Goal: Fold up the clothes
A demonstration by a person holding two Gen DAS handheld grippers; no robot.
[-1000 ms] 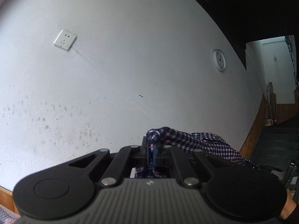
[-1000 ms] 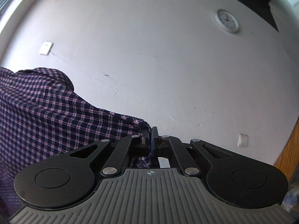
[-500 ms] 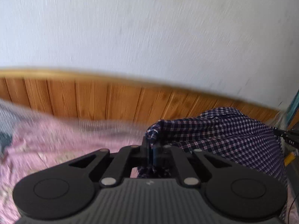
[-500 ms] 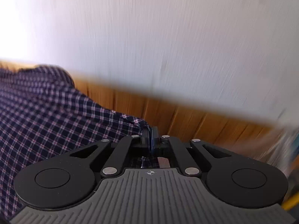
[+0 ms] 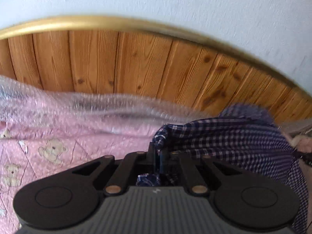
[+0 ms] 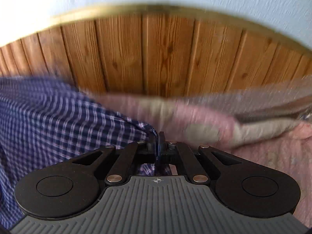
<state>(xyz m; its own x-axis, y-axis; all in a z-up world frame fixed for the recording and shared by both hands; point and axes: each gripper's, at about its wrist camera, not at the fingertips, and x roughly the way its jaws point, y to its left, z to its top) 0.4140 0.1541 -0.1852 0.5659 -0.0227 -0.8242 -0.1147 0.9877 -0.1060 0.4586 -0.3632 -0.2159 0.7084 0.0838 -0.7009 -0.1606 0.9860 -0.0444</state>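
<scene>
A dark blue checked shirt (image 5: 230, 136) stretches between my two grippers above a pink bed cover. In the left wrist view my left gripper (image 5: 159, 152) is shut on a bunched edge of the shirt, and the cloth runs off to the right. The right wrist view shows my right gripper (image 6: 158, 142) shut on another edge of the shirt (image 6: 58, 122), with the cloth spreading left and down. Both views are blurred by motion. Most of the shirt's lower part is hidden behind the gripper bodies.
A pink bear-print bed cover (image 5: 48, 146) lies below, with clear bubble wrap (image 5: 97, 105) along its far edge. Behind it rises wooden wall panelling (image 5: 136, 62) under a white wall (image 5: 175, 0). A pink and beige cushion (image 6: 204, 124) lies at the back right.
Both grippers have swung downward with the shirt: the views went from the upper white wall with its clock and socket to the wood panelling and the pink bed. Both grips stayed shut.
</scene>
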